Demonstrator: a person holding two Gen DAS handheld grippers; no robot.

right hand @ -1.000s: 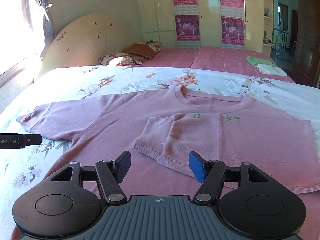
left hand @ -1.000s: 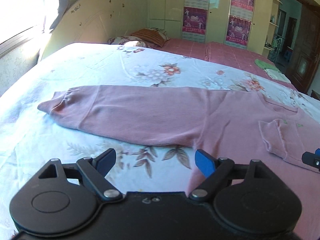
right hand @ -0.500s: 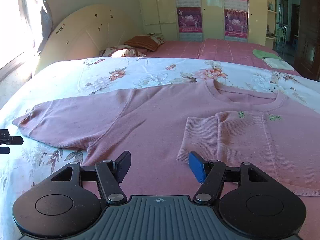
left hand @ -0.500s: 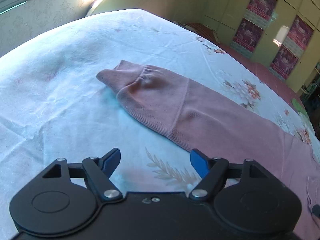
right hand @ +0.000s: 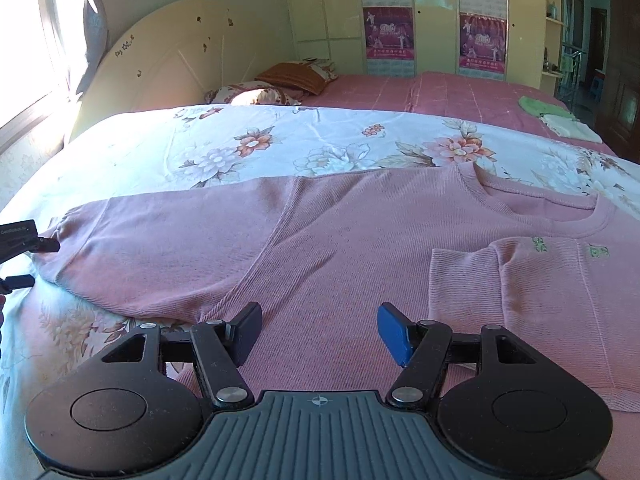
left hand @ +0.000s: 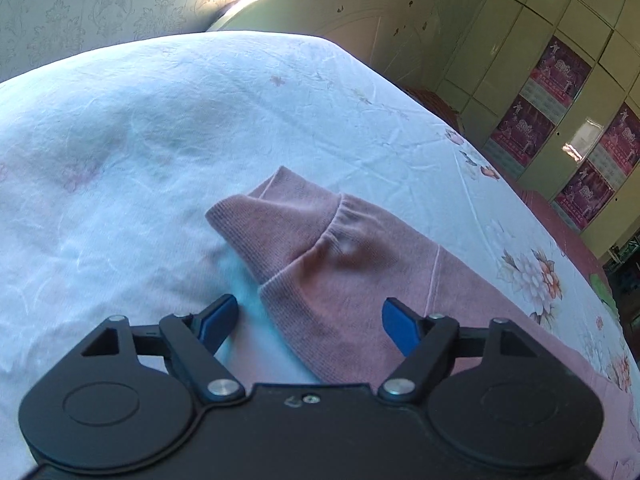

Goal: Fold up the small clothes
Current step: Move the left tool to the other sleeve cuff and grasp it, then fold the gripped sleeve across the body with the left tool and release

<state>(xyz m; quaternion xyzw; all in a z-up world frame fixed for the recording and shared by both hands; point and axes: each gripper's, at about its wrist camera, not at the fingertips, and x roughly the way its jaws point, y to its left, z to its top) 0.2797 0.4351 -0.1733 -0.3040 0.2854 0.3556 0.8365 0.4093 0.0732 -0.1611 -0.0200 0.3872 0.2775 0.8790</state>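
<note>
A pink long-sleeved shirt (right hand: 360, 232) lies flat on the floral bed sheet (right hand: 280, 144). Its right sleeve (right hand: 500, 280) is folded in over the chest. Its left sleeve stretches out to the left and ends in a ribbed cuff (left hand: 276, 220). My left gripper (left hand: 310, 318) is open, low over the sleeve just behind the cuff, with the sleeve's near edge between its fingertips. It shows at the left edge of the right wrist view (right hand: 20, 256). My right gripper (right hand: 318, 330) is open and empty above the shirt's lower body near the left armpit.
A cream headboard (right hand: 160, 68) stands at the back left, with pillows (right hand: 280, 84) beside it. A pink bedspread (right hand: 440, 92) with folded green and white cloths (right hand: 556, 116) lies behind. Wardrobe doors with posters (right hand: 432, 16) line the far wall.
My left gripper has swung left along the sleeve and come down close to the cuff. My right gripper has shifted left, from over the folded sleeve to over the shirt's lower body. Both stay open.
</note>
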